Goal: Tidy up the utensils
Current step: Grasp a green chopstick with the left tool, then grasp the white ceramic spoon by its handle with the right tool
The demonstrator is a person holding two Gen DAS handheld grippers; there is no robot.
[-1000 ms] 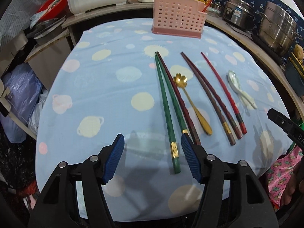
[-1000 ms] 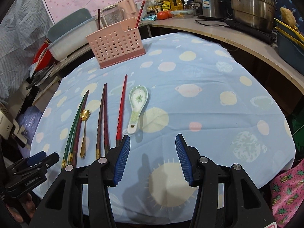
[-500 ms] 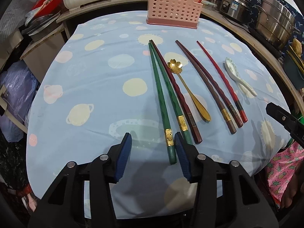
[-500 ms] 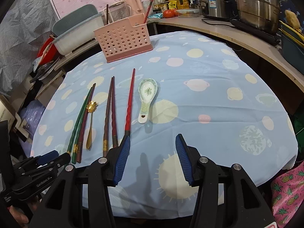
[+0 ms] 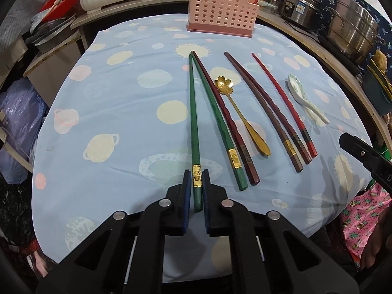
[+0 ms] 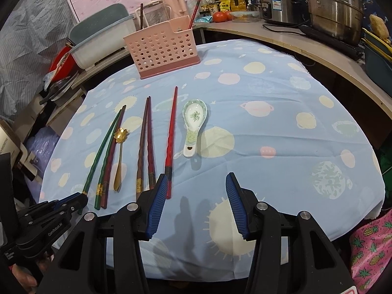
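Pink basket (image 5: 221, 8): top edge cut off by the frame in the left wrist view; contents mostly hidden behind its wall.
Green chopstick (image 5: 195, 132): butt end hidden between the pads of the left gripper (image 5: 196, 175).
Red chopstick (image 6: 170, 137): lower end partly covered by a right gripper finger (image 6: 158, 201).
Bottles (image 6: 227, 1) behind the basket: labels too small to read.
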